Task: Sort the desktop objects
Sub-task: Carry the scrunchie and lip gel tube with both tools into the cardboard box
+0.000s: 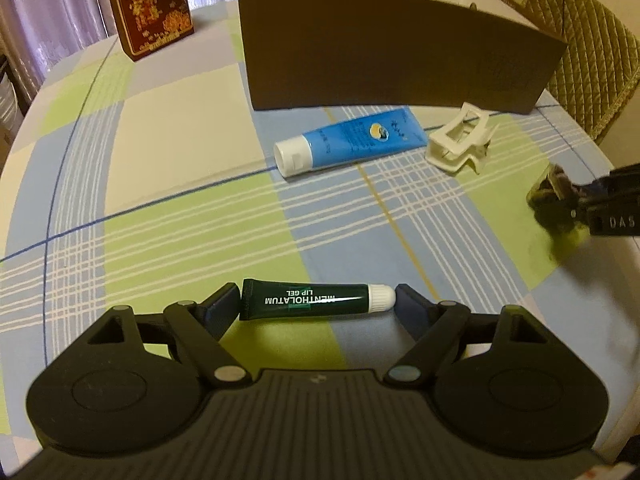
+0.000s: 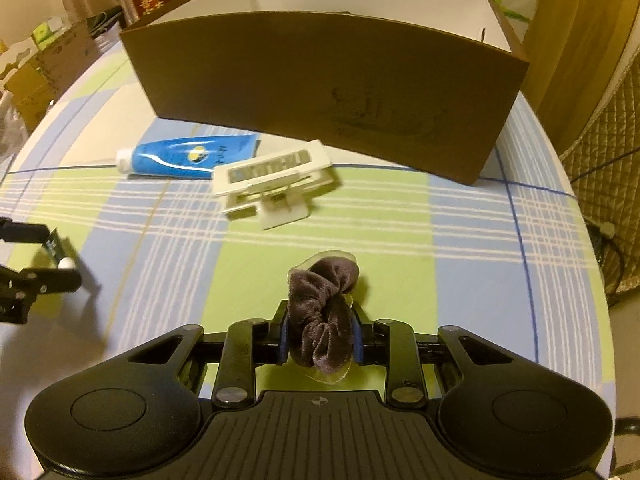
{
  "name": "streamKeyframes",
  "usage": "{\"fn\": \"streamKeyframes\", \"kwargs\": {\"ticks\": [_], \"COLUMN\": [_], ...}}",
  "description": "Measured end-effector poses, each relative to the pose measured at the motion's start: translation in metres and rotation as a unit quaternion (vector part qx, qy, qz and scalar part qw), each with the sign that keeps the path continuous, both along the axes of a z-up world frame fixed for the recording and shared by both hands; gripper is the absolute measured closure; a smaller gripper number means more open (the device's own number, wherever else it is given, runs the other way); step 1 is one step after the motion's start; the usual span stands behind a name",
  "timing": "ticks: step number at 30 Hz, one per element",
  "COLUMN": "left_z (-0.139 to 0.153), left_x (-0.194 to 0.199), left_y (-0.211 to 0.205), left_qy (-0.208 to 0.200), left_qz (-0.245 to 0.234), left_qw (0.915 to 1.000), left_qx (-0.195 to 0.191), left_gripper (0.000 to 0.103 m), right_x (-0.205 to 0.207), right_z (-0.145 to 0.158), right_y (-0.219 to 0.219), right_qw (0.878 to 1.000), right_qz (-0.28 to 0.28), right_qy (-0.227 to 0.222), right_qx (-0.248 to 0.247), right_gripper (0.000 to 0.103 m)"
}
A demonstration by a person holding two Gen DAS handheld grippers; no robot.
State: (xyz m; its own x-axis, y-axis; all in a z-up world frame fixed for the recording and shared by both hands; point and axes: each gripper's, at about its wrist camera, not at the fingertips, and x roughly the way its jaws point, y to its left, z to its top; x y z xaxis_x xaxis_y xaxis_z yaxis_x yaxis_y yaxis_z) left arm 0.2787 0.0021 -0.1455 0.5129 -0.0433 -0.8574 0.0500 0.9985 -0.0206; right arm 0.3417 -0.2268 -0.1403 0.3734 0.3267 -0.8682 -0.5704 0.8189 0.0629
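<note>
A dark green lip gel tube (image 1: pixel 308 300) with a white cap lies crosswise between the fingers of my left gripper (image 1: pixel 316 299), which is shut on its two ends just above the checked tablecloth. My right gripper (image 2: pixel 322 328) is shut on a brown velvet scrunchie (image 2: pixel 320 304) in clear wrapping, low over the cloth. Further back lie a blue tube (image 1: pixel 352 138) with a white cap and a white hair claw clip (image 1: pixel 458 140), both just before an open brown box (image 1: pixel 392 52). The right gripper (image 1: pixel 560 200) shows at the right edge of the left wrist view.
A red and gold box (image 1: pixel 150 4) stands at the far left of the table. A quilted chair back (image 1: pixel 588 48) is beyond the right edge. Cardboard boxes (image 2: pixel 36 72) sit off the table's left side. The table's rounded edge (image 2: pixel 592 240) curves close on the right.
</note>
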Motion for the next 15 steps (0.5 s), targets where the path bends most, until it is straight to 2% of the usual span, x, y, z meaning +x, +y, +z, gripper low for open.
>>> {"fn": "streamKeyframes", "kwargs": {"ticks": [15], "left_z": [0.056], "left_x": [-0.013], "left_y": [-0.002], "left_qy": [-0.061], "left_qz": [0.0], "left_qw": [0.9979], "left_qx": [-0.022], "left_gripper": [0.023], "right_x": [-0.019], "right_z": [0.044], "right_y": [0.003], "right_qw": [1.0], "right_qz": [0.004], "right_qy": [-0.02], "right_qx": [0.024], "right_gripper": [0.077]}}
